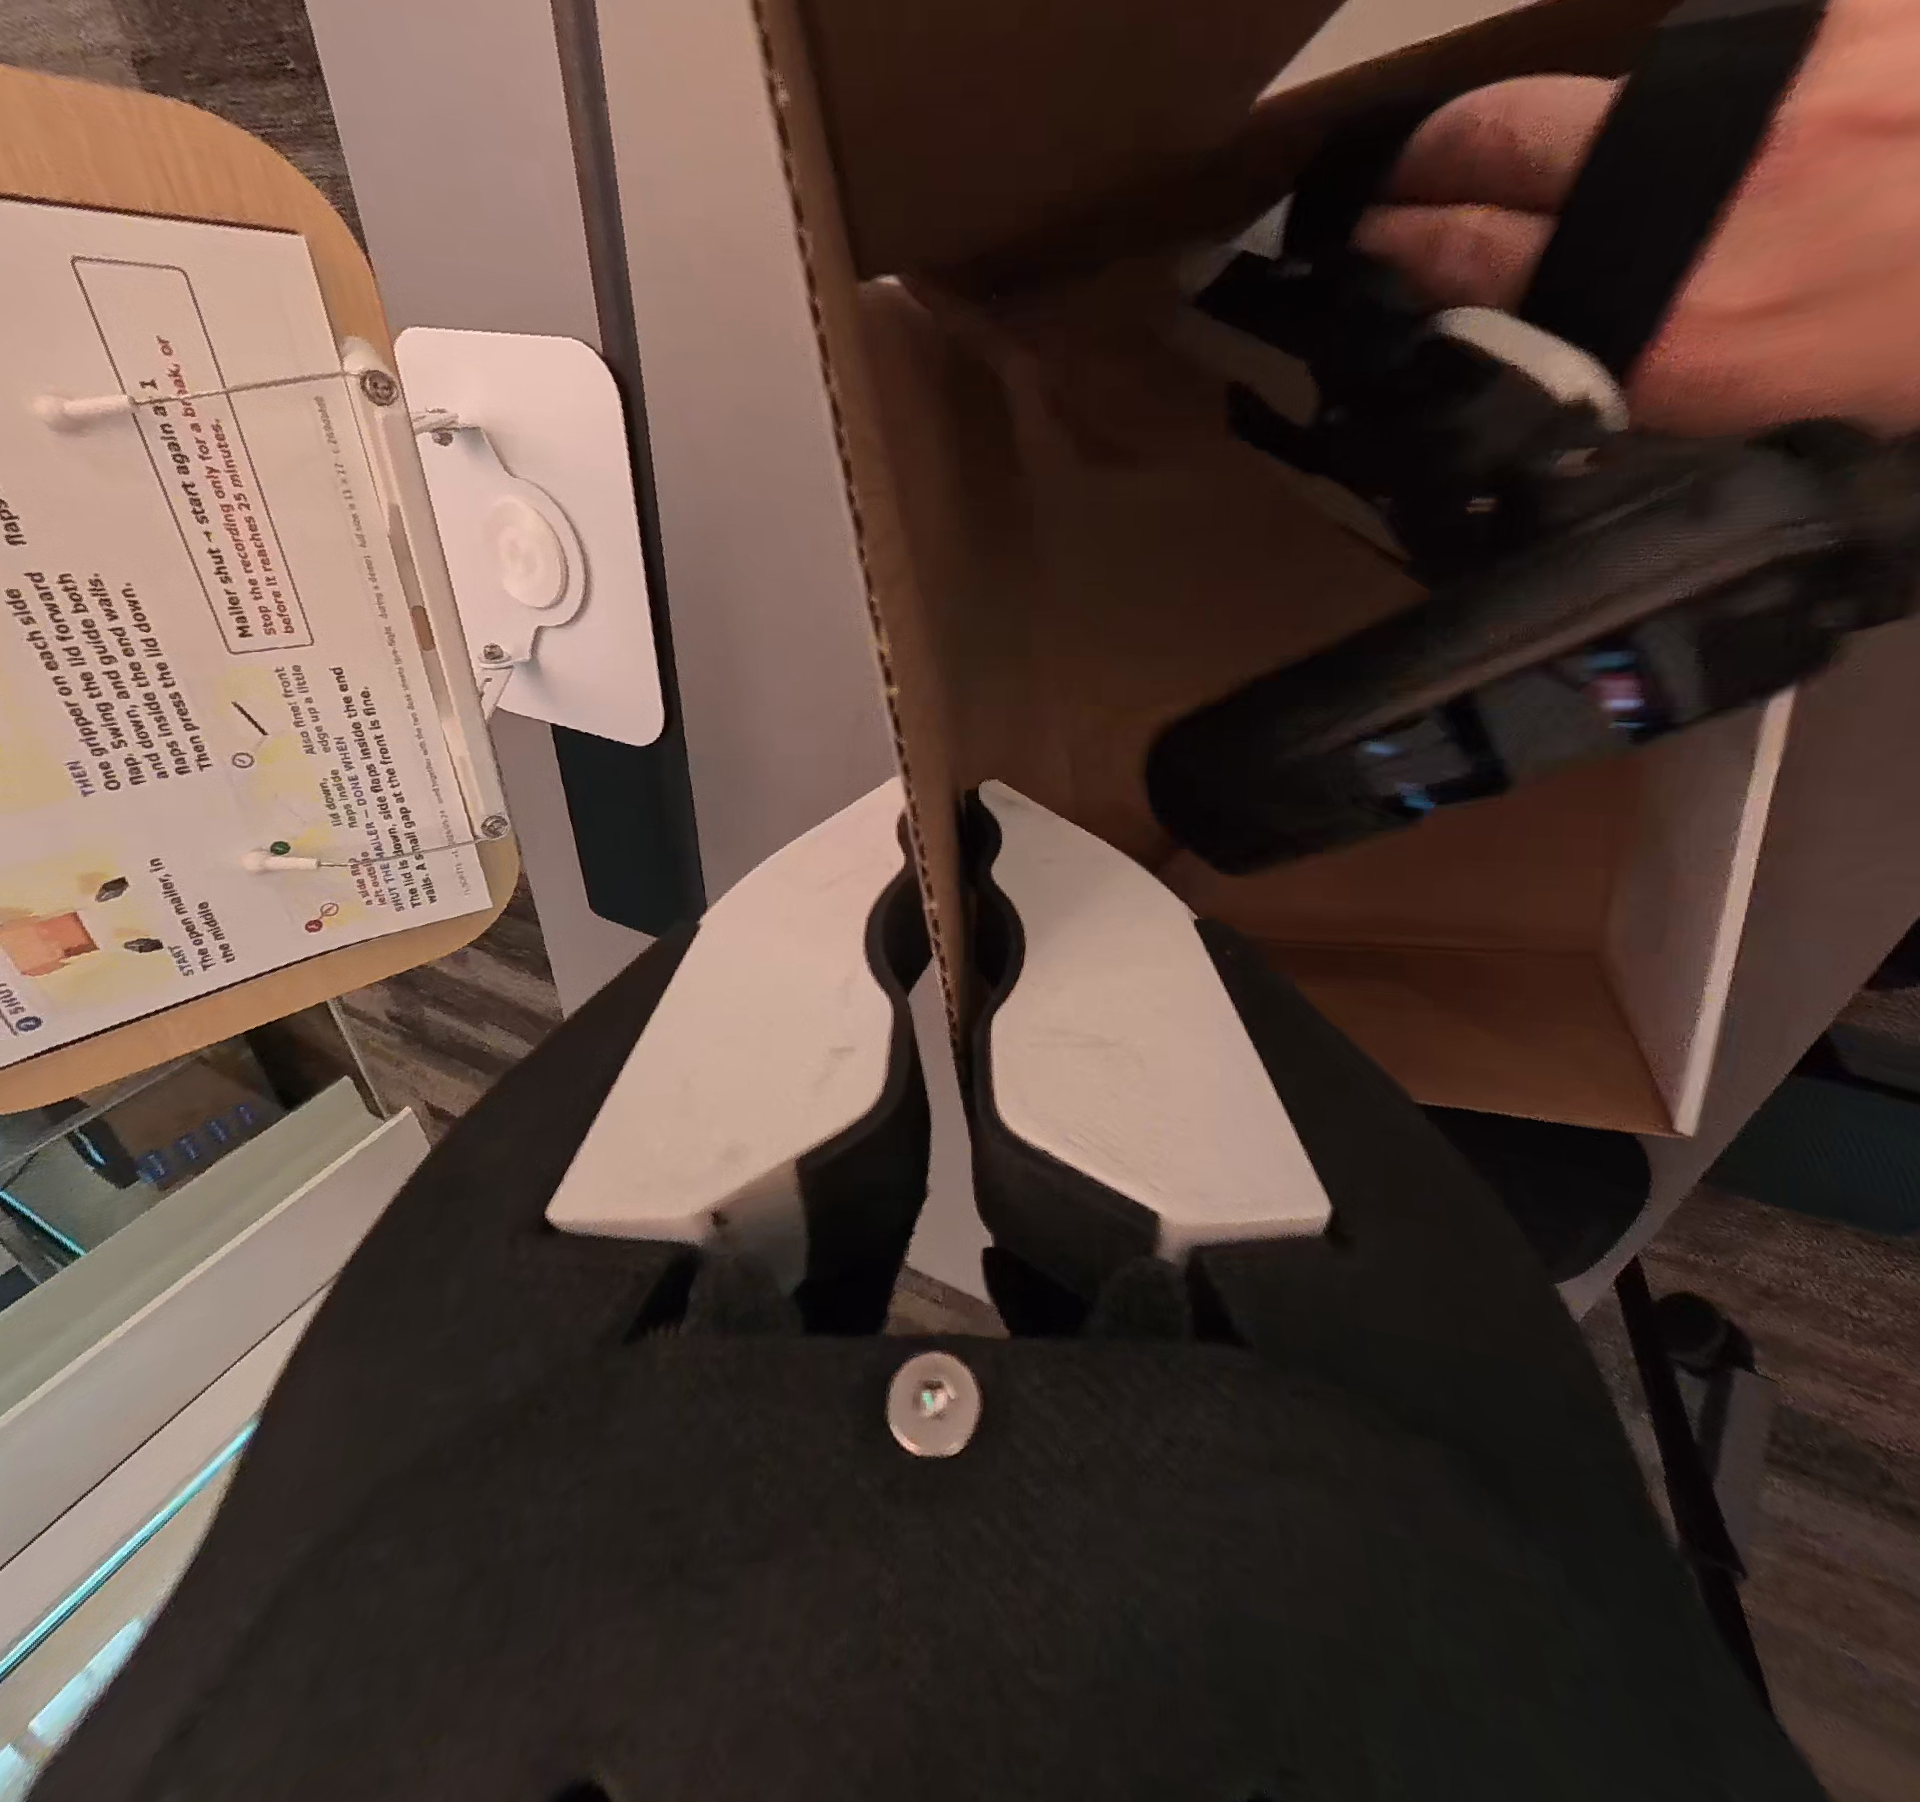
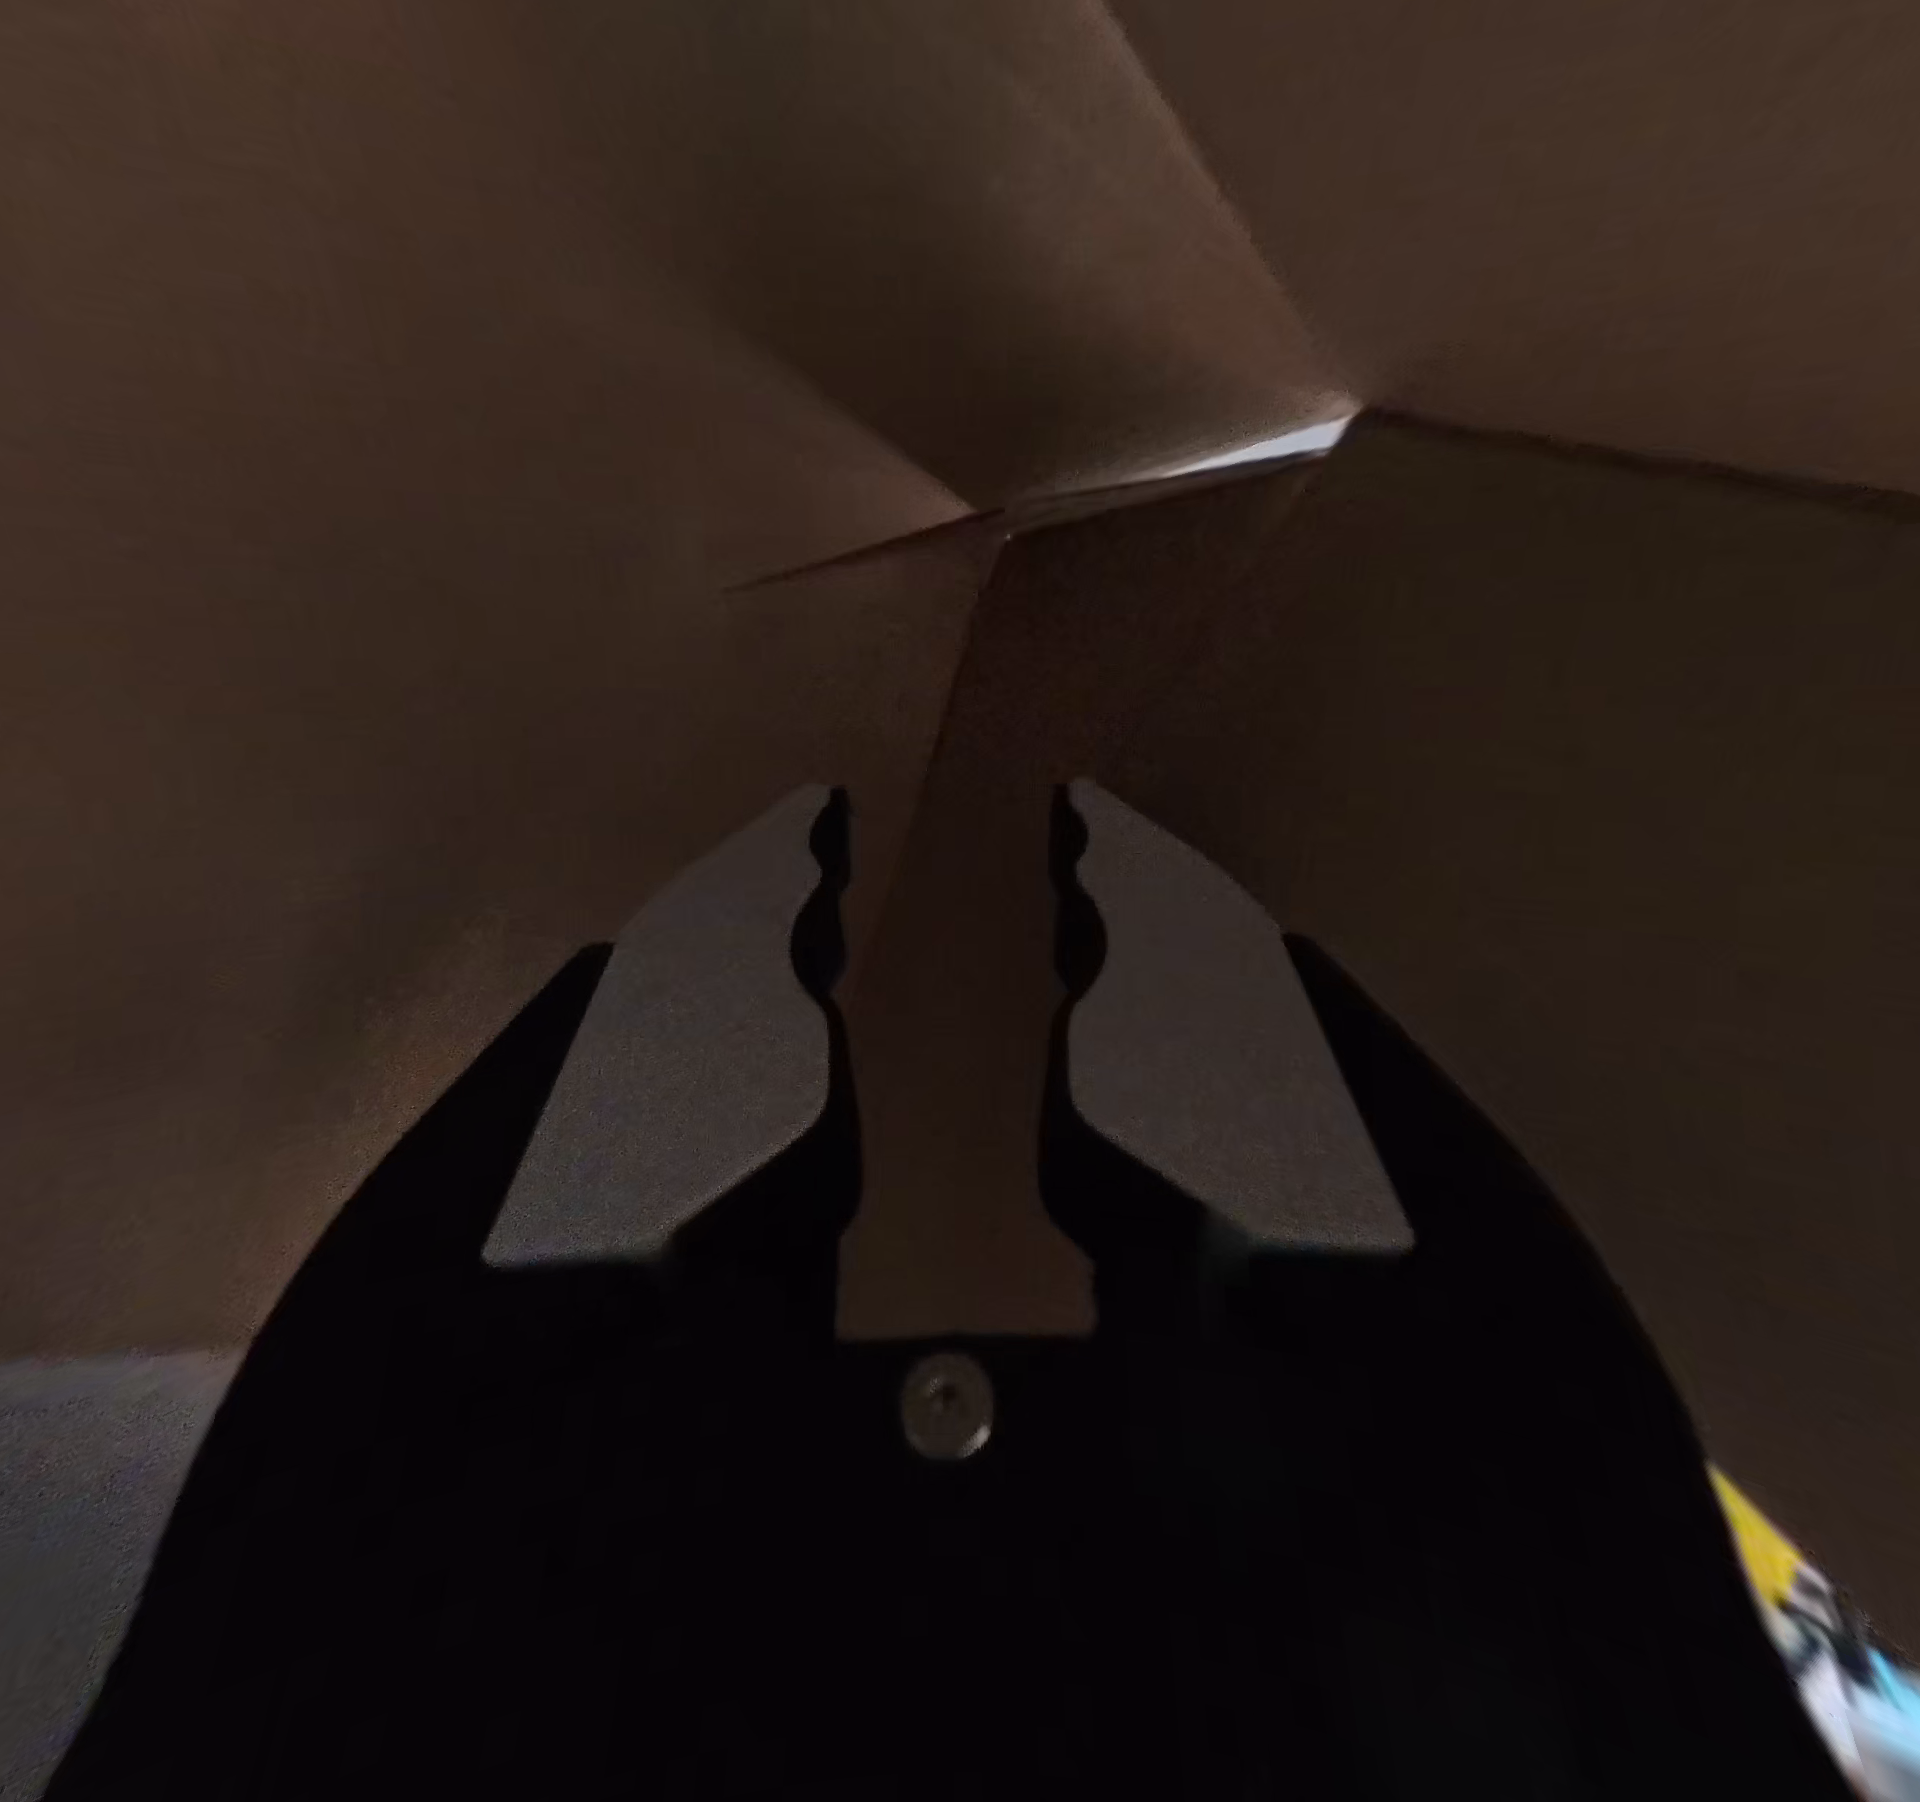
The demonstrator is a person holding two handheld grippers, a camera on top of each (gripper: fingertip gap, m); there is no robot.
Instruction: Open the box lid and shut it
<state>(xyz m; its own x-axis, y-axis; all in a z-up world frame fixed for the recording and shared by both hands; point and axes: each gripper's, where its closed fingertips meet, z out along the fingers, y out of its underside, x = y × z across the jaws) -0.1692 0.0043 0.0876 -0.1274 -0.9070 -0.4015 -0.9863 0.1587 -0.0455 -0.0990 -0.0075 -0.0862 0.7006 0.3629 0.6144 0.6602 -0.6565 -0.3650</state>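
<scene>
The cardboard box (image 1: 1475, 1004) is brown inside and white outside and lies open to the camera. My left gripper (image 1: 940, 796) is shut on a thin cardboard panel (image 1: 844, 381) of the box, seen edge-on and running up the frame. The black body of my right gripper (image 1: 1507, 630) reaches into the box from the right, blurred and held by a hand (image 1: 1787, 194). In the right wrist view my right gripper (image 2: 951, 796) has its jaws apart, close to dark inner box walls (image 2: 520, 402) and a fold (image 2: 935, 713). Nothing shows pinched between them.
A wooden board (image 1: 62, 131) with a printed sheet (image 1: 156, 609) stands at the left, with a white bracket (image 1: 530, 537) beside it. A pale upright post (image 1: 665, 194) runs behind the box. A chair base (image 1: 1704, 1357) and dark floor lie at the lower right.
</scene>
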